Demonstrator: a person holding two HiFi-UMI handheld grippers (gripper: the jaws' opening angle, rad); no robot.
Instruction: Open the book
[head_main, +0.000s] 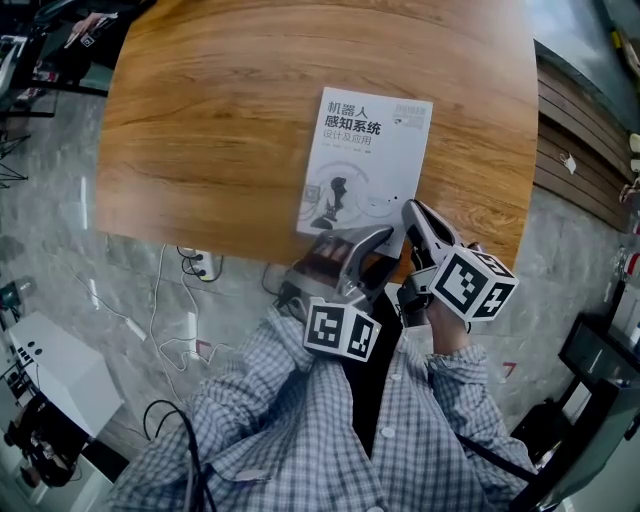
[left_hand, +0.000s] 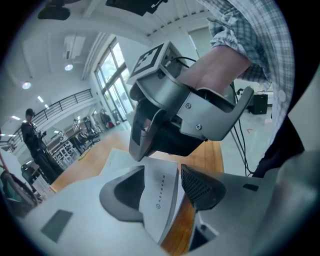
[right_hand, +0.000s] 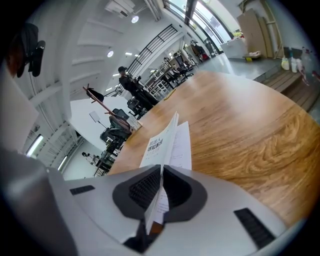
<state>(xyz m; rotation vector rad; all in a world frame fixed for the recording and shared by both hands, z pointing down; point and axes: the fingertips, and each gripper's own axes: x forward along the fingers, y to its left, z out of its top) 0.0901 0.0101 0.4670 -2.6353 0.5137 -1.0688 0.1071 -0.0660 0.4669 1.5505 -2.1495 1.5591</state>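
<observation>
A white paperback book (head_main: 365, 160) with Chinese title print lies near the front edge of a brown wood-grain desk (head_main: 220, 120). A person in a checked shirt (head_main: 300, 420) holds the right gripper (right_hand: 161, 187), its jaws closed on the front cover, which is lifted at the book's near right corner with a printed page showing beneath. The left gripper (left_hand: 160, 192) sits just beside it. Its jaws are spread wide and the book's near edge lies between them, not pinched.
</observation>
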